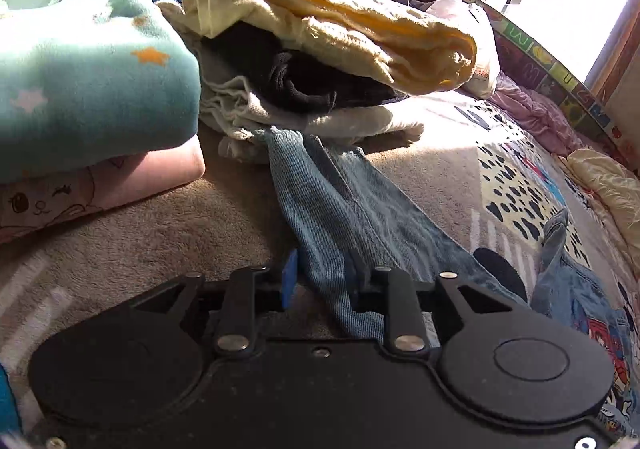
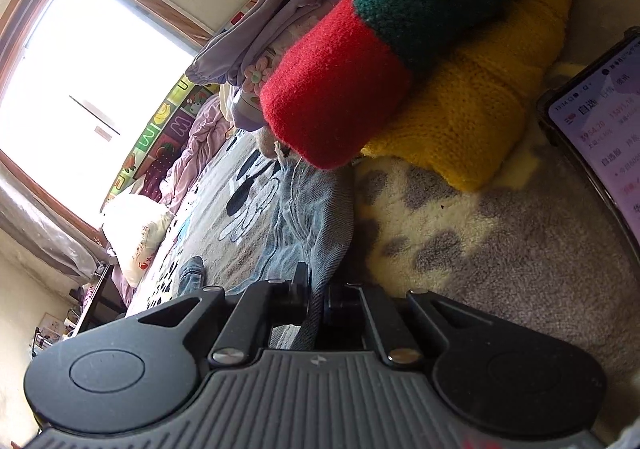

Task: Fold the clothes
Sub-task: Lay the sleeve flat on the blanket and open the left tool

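My left gripper (image 1: pixel 322 279) is pinched on a strip of the jeans (image 1: pixel 340 209), denim running from lower centre up to the pile of folded clothes (image 1: pixel 320 49) at upper centre. My right gripper (image 2: pixel 316 293) is nearly closed on a denim edge too (camera rolled sideways); jeans (image 2: pixel 308 217) lie mid-frame on the patterned blanket (image 2: pixel 460 233). Red-green knit (image 2: pixel 380 49) on a yellow sweater (image 2: pixel 480 105) at upper right, phone (image 2: pixel 600 153) at right edge, window (image 2: pixel 88 89) upper left

Harsh sunlight from a blown-out window (image 2: pixel 80 89) casts hard shadows; fisheye edges bend and blur.
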{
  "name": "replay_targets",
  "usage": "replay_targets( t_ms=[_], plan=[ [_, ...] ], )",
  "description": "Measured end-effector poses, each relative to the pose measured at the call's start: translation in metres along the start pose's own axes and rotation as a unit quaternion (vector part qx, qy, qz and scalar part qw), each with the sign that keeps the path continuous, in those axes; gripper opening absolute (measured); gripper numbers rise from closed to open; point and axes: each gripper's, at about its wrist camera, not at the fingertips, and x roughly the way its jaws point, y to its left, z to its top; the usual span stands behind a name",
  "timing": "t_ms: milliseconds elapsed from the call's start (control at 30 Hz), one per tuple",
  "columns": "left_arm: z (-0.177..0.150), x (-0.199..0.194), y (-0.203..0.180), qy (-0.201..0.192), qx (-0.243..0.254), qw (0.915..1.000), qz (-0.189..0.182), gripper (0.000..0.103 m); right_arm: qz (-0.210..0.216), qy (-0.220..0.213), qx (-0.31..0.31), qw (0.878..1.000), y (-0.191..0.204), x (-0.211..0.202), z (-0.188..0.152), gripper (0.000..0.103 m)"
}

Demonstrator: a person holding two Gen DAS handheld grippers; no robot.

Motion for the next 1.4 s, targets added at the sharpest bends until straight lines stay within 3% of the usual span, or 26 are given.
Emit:
replay_targets(
  t_ms=[67, 133, 233, 300, 400, 533, 667, 700, 800, 933, 1100, 1167, 1267, 1400],
  plan=[
    [0.002, 0.003, 0.003, -0.001, -0.010, 0.9999, 0.006, 0.042, -0.001, 0.000, -0.008, 1.000, 0.002, 0.000, 0.000, 0.010],
    [0.005, 0.005, 0.001, 0.000, -0.006, 0.9996, 0.028, 0.034, -0.001, 0.000, -0.010, 1.000, 0.002, 0.001, 0.000, 0.010],
    [0.009, -0.007, -0.022, -0.013, 0.030, 0.9973, 0.065, 0.035, 0.002, -0.001, -0.001, 1.000, -0.001, 0.001, 0.002, 0.008],
    [0.004, -0.025, -0.038, -0.033, 0.052, 0.9965, 0.056, 0.036, 0.006, -0.003, 0.010, 1.000, -0.003, 0.001, 0.003, 0.008],
    [-0.020, -0.054, -0.058, -0.045, 0.048, 0.9978, 0.003, 0.040, 0.016, -0.004, 0.033, 0.999, -0.008, 0.000, 0.007, 0.010],
    [-0.058, -0.076, -0.081, -0.031, 0.057, 0.9974, -0.031, 0.040, 0.032, 0.000, 0.040, 0.999, -0.011, 0.005, 0.012, 0.008],
    [-0.088, -0.084, -0.108, -0.004, 0.093, 0.9944, -0.050, 0.040, 0.016, -0.012, 0.013, 1.000, -0.002, -0.010, 0.013, 0.007],
    [-0.094, -0.086, -0.113, 0.002, 0.103, 0.9931, -0.056, 0.040, 0.017, -0.016, 0.026, 0.999, -0.005, -0.013, 0.015, 0.011],
    [-0.106, -0.089, -0.122, 0.011, 0.120, 0.9907, -0.064, 0.040, 0.025, -0.041, 0.079, 0.996, -0.020, -0.023, 0.023, 0.041],
    [-0.122, -0.093, -0.133, 0.024, 0.142, 0.9867, -0.074, 0.040, 0.055, -0.060, 0.137, 0.987, -0.038, -0.019, 0.041, 0.053],
    [-0.137, -0.096, -0.143, 0.038, 0.162, 0.9831, -0.077, 0.040, 0.089, -0.063, 0.183, 0.977, -0.043, -0.008, 0.051, 0.055],
    [-0.139, -0.097, -0.145, 0.040, 0.165, 0.9828, -0.073, 0.040, 0.080, -0.070, 0.178, 0.978, -0.045, -0.010, 0.054, 0.056],
    [-0.139, -0.098, -0.148, 0.042, 0.159, 0.9838, -0.072, 0.040, 0.067, -0.098, 0.190, 0.975, -0.054, -0.014, 0.061, 0.045],
    [-0.139, -0.103, -0.154, 0.035, 0.174, 0.9816, -0.071, 0.040, 0.046, -0.145, 0.194, 0.969, -0.062, -0.025, 0.077, 0.045]
  ],
)
